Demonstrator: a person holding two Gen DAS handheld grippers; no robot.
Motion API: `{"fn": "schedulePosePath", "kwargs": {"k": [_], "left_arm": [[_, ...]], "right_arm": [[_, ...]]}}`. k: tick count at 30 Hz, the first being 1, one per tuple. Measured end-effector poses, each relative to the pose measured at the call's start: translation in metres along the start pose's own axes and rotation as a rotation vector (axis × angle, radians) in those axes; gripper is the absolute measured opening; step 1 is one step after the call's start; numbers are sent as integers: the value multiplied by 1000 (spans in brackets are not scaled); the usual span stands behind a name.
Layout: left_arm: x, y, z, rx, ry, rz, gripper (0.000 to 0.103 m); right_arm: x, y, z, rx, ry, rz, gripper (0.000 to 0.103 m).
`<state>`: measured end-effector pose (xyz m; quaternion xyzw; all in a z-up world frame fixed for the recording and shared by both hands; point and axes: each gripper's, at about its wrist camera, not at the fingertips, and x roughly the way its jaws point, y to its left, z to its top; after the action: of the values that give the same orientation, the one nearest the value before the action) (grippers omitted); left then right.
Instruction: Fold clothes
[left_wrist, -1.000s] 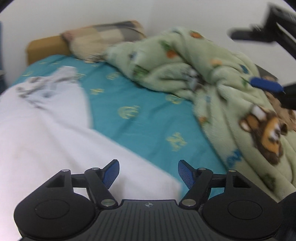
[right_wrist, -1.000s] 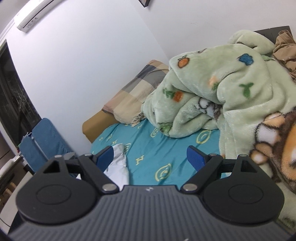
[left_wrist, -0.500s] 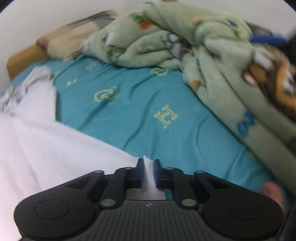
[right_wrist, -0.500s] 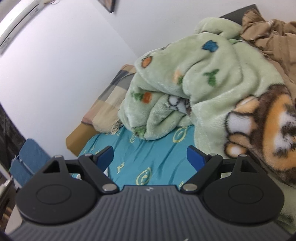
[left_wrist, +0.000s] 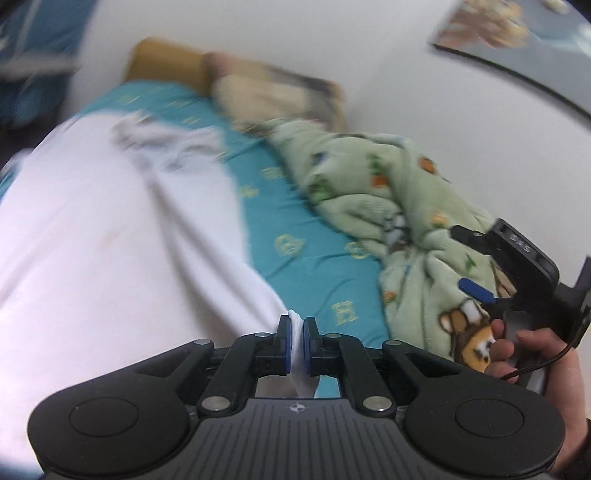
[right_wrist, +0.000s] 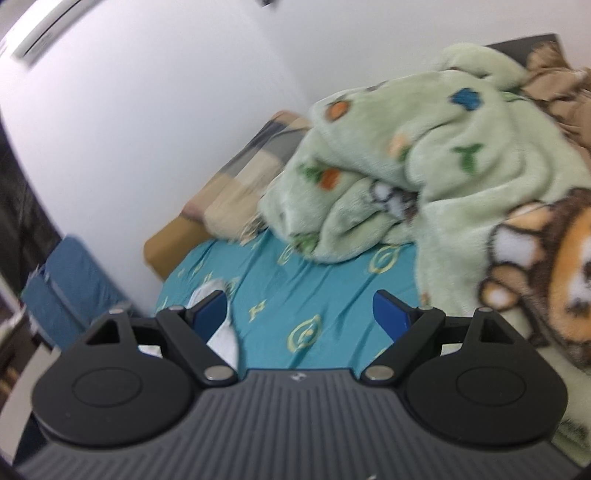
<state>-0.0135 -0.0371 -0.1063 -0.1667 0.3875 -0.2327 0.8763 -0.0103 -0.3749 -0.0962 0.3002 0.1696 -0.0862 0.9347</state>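
My left gripper (left_wrist: 295, 341) is clamped on a corner of the white garment (left_wrist: 110, 240) — a pinch of fabric pokes up between the blue pads (left_wrist: 284, 345). From that corner the cloth runs away from me toward the head of the bed, long axis up and left in the left wrist view, its far end bunched and blurred. Its right edge lies on the teal bedsheet (left_wrist: 295, 229), a bare strip between it and the green fleece blanket (left_wrist: 406, 206) heaped beside the wall. My right gripper (right_wrist: 301, 314) hangs with its fingers spread wide, nothing between them — open sheet in front, the blanket crowding its right, a bit of white cloth by its left finger.
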Motion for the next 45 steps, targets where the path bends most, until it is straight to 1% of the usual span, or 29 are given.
{"fn": "schedulePosePath", "kwargs": {"k": [2, 5, 6, 7, 8, 9, 10, 11, 12, 14, 15, 17, 19, 22, 23, 25, 26, 27, 28, 29, 31, 33, 35, 39, 41, 42, 43, 44, 45], "left_arm": [[-9, 23, -6, -79, 49, 28, 7], [-19, 56, -11, -194, 84, 37, 17], [-19, 65, -9, -229, 83, 38, 28], [-17, 72, -6, -258, 81, 37, 36], [-15, 79, -4, -287, 78, 36, 48], [-11, 85, -1, -309, 78, 35, 54], [-3, 89, 1, -312, 88, 41, 56], [7, 92, 3, -308, 116, 54, 62], [18, 94, 5, -304, 144, 68, 63], [36, 99, 4, -320, 187, 98, 63], [42, 101, 3, -333, 204, 105, 63], [48, 105, -2, -351, 231, 77, 61], [50, 105, -7, -350, 245, 58, 60], [53, 102, -12, -338, 267, 42, 57], [55, 101, -14, -339, 278, 36, 53], [59, 101, -16, -337, 289, 54, 43], [60, 101, -17, -335, 291, 67, 32], [60, 101, -17, -332, 293, 71, 15], [60, 101, -17, -326, 296, 75, 6], [58, 99, -16, -312, 296, 83, 2], [50, 95, -16, -293, 285, 101, 2], [38, 90, -19, -279, 284, 107, 2], [32, 82, -26, -226, 303, 144, 1], [27, 71, -32, -165, 305, 170, 2], [22, 67, -28, -143, 289, 180, 4], [18, 66, -27, -123, 281, 188, 11], [15, 64, -25, -102, 271, 195, 14], [12, 60, -22, -79, 255, 200, 20], [10, 57, -18, -56, 238, 205, 30]], "right_arm": [[2, 11, -7, -27, 47, 37, 88], [18, 21, -22, -6, 185, 113, 88], [25, 22, -29, 17, 241, 141, 88], [34, 23, -36, 49, 303, 172, 88], [42, 23, -44, 76, 361, 187, 86], [51, 24, -53, 98, 418, 191, 86], [60, 25, -62, 120, 475, 195, 86], [68, 26, -70, 128, 523, 189, 78], [75, 28, -78, 126, 565, 175, 77], [87, 31, -92, 120, 633, 146, 67], [91, 33, -98, 115, 662, 133, 66], [98, 37, -109, 95, 713, 116, 66], [100, 42, -117, 75, 752, 134, 66], [100, 49, -130, 37, 789, 132, 65], [101, 52, -135, 15, 806, 130, 65], [101, 59, -145, -42, 843, 126, 64], [100, 63, -148, -69, 843, 115, 58], [98, 64, -148, -78, 841, 99, 53], [96, 64, -148, -76, 842, 81, 41], [94, 64, -148, -74, 842, 64, 26], [89, 63, -145, -70, 863, 45, 14], [78, 66, -141, -102, 861, 20, 11], [67, 69, -141, -135, 867, -7, 10], [58, 78, -151, -210, 894, -40, 10], [58, 80, -147, -210, 877, -47, 13], [57, 80, -143, -200, 857, -47, 13], [56, 79, -139, -189, 837, -46, 16], [55, 77, -135, -165, 810, -36, 26], [53, 73, -129, -130, 779, -19, 37]]}}
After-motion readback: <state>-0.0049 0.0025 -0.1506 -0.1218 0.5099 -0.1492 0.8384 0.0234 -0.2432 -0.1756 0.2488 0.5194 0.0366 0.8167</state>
